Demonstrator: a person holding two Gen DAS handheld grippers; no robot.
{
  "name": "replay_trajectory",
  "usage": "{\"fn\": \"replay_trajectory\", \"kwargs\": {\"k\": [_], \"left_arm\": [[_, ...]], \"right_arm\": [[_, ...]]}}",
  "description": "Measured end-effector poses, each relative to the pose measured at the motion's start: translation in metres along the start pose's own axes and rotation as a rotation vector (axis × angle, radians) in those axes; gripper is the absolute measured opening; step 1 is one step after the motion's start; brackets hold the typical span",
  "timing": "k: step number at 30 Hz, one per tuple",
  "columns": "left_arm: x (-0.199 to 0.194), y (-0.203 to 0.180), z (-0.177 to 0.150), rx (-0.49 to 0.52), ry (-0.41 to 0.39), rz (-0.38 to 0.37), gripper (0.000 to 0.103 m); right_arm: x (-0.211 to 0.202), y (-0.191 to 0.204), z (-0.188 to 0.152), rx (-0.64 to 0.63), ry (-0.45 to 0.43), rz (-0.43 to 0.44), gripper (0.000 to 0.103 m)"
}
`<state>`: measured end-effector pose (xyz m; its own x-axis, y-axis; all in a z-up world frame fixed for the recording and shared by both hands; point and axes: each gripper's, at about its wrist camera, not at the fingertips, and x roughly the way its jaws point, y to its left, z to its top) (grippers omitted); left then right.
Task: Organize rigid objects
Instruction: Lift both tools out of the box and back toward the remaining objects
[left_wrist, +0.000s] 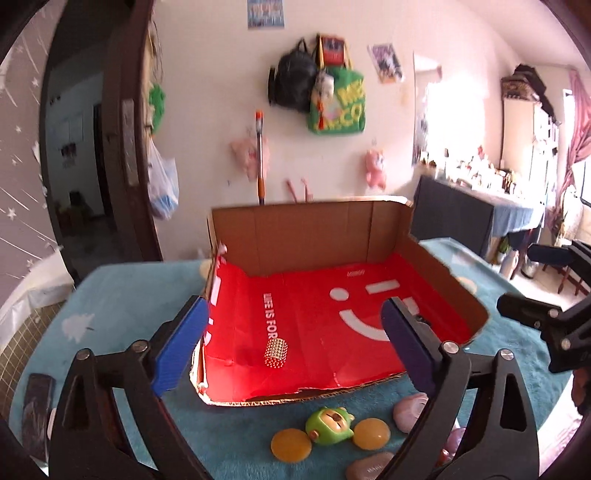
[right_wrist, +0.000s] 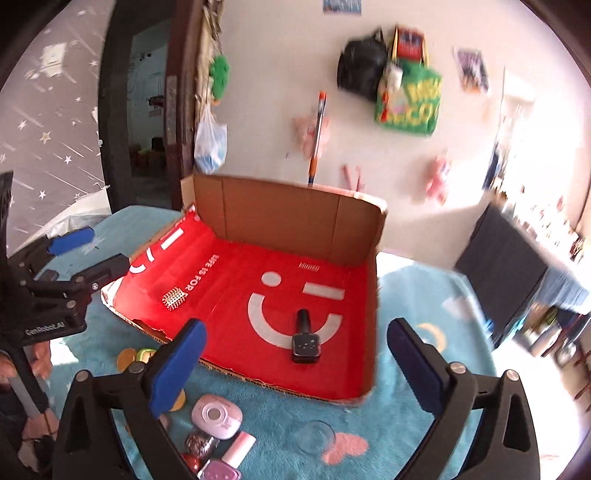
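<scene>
A cardboard box (left_wrist: 306, 229) (right_wrist: 280, 214) lined with red paper sits on the blue tablecloth. Inside lie a small beaded cylinder (left_wrist: 276, 352) (right_wrist: 173, 298) and a black bottle (right_wrist: 306, 338). My left gripper (left_wrist: 295, 343) is open above the box's near left corner, nothing between its blue pads. My right gripper (right_wrist: 295, 365) is open over the box's near edge, empty too, with the black bottle lying beyond it. In front of the box lie a green toy (left_wrist: 328, 426), yellow discs (left_wrist: 290, 445), a pink compact (right_wrist: 217, 415) and nail polish bottles (right_wrist: 221, 470).
A dark phone (left_wrist: 35, 410) lies at the table's left edge. A clear glass disc (right_wrist: 314, 437) rests on the tablecloth (right_wrist: 406, 406) near the box. Behind the table are a dark door frame (left_wrist: 122, 129), a wall with hanging bags (left_wrist: 317, 92) and a dark side table (left_wrist: 461, 218).
</scene>
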<state>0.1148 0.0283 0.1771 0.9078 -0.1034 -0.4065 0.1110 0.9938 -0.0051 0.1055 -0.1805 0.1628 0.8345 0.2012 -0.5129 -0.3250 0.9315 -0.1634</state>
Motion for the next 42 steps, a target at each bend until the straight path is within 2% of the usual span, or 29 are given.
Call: {"fn": "replay_trajectory", "kwargs": {"k": [7, 15, 21, 24, 28, 31, 36, 42], "left_arm": [[-0.049, -0.009, -0.030, -0.040, -0.083, -0.001, 0.098], [-0.083, -0.020, -0.080, -0.059, -0.100, -0.006, 0.098], [-0.085, -0.028, -0.118, -0.072, -0.079, -0.031, 0.098], [-0.084, -0.032, -0.137, -0.066, -0.094, 0.000, 0.098], [-0.078, -0.032, -0.157, -0.080, -0.086, 0.001, 0.098], [-0.074, -0.032, -0.168, -0.078, -0.091, 0.017, 0.098], [-0.068, -0.034, -0.176, -0.073, -0.085, 0.028, 0.098], [-0.059, -0.033, -0.181, -0.084, -0.074, 0.030, 0.098]], "right_arm": [[-0.050, 0.024, -0.042, -0.008, -0.128, -0.027, 0.103], [-0.076, 0.031, -0.105, 0.097, -0.176, -0.033, 0.103], [-0.075, 0.033, -0.149, 0.149, -0.190, -0.045, 0.103], [-0.069, 0.033, -0.170, 0.178, -0.211, -0.058, 0.103], [-0.055, 0.027, -0.191, 0.233, -0.215, -0.060, 0.103], [-0.045, 0.023, -0.201, 0.258, -0.207, -0.034, 0.103], [-0.039, 0.023, -0.215, 0.252, -0.238, -0.058, 0.103], [-0.030, 0.032, -0.217, 0.192, -0.231, -0.092, 0.103]]}}
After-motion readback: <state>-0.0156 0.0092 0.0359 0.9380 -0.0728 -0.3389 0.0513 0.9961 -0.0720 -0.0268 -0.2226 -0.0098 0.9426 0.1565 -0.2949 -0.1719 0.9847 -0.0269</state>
